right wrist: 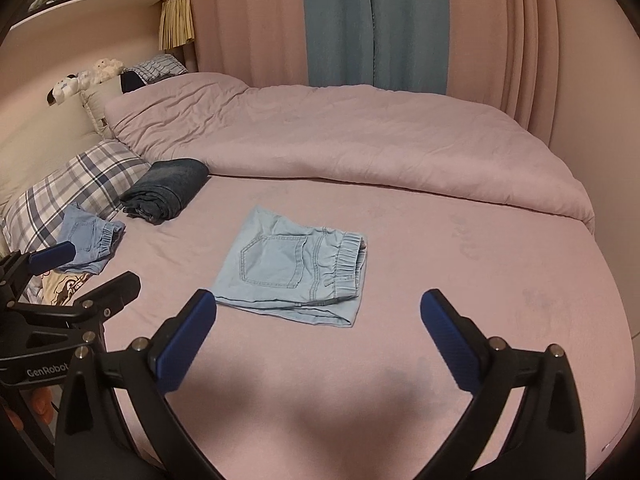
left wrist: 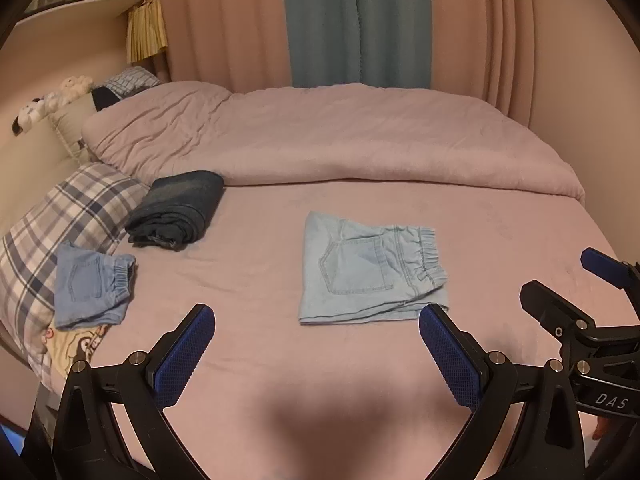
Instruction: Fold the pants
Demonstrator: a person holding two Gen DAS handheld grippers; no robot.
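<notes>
Dim, warm light. Pink curtains flank a blue panel; pink-sheeted bed, rumpled duvet, plaid pillow.

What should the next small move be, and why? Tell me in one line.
Probably carry the light blue pants left to the folded pairs by the plaid pillow: they already lie folded flat, and the left gripper and right gripper hover open and empty.

I see both feeds dim and warm, with a pinkish cast and no glare. A soft, broad shadow falls on the near part of the bed under each tool, so the light seems to come from behind me. Fisheye distortion bends the curtains and the bed's edges, and the corners go black. Focus is fair but grainy.
</notes>
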